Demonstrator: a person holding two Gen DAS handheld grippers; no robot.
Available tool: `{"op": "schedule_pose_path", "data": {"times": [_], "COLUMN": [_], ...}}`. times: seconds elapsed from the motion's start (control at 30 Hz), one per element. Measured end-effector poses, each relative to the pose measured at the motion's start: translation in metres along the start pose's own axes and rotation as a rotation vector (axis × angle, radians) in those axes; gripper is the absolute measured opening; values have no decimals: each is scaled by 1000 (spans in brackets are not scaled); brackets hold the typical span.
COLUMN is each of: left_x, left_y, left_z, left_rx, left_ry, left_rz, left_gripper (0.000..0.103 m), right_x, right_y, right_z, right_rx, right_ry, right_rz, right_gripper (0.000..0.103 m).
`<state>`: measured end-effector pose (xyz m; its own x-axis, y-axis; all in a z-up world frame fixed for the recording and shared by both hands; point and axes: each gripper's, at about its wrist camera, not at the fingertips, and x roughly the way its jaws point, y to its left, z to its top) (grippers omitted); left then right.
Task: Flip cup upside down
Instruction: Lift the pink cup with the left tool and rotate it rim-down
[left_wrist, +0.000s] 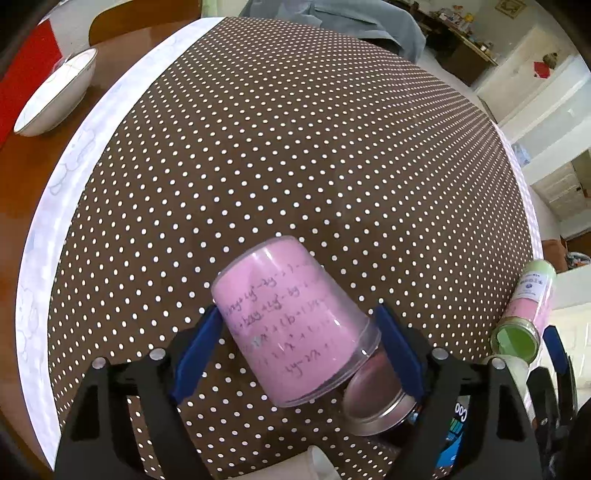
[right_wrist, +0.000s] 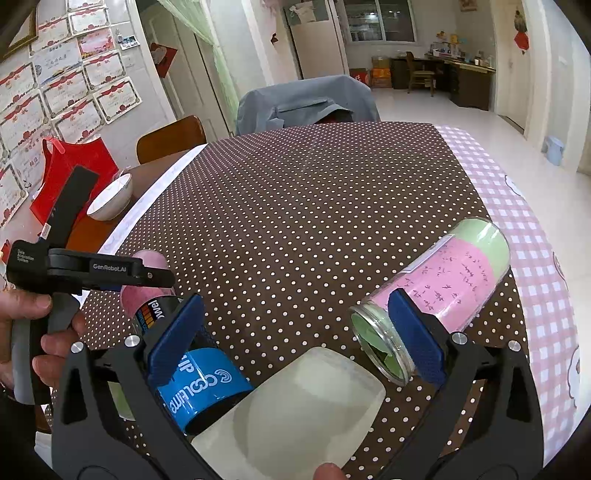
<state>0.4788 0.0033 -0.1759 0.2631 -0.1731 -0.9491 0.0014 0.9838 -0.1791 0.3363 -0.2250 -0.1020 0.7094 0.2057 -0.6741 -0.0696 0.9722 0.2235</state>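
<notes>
At the upper left of the left wrist view a white bowl (left_wrist: 55, 94) sits on bare wood beside the dotted cloth (left_wrist: 295, 147). Low in the middle, the left gripper (left_wrist: 297, 350) stands spread around the pink cup (left_wrist: 291, 325), which is tilted with its base up and away, its mouth toward the camera; whether the pads touch it I cannot tell. In the right wrist view, the right gripper (right_wrist: 295, 332) is spread wide, a jar (right_wrist: 436, 295) lying beside its right finger.
</notes>
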Motion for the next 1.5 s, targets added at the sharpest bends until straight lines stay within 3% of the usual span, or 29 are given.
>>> {"op": "schedule_pose_path", "data": {"times": [0.2,0.5,0.73,0.9,1.27,1.5], "left_x": [-8,-69,-128,-160,-151,-135], "left_y": [-3,-9,-28,-40,-58,-56], "left_z": [-6,-22,-66,-115,-214,-247], "left_rx": [25,95,194,271,382,372], "left_ry": [-19,-122,-234,-292,-281,-243], "left_rz": [-10,-23,-53,-95,-173,-203], "left_gripper": [79,78,78,78,78,78], "right_x": [-6,-32,-73,-108,-158,-171], "right_y": [-4,-3,0,-4,-17,-14], "right_z": [-1,-3,-14,-35,-91,-117], "right_rx": [14,45,54,68,118,120], "right_ry": [-10,-52,-118,-165,-211,-212], "right_rz": [-8,-18,-33,-56,-86,-90], "right_gripper": [97,97,97,97,97,97]}}
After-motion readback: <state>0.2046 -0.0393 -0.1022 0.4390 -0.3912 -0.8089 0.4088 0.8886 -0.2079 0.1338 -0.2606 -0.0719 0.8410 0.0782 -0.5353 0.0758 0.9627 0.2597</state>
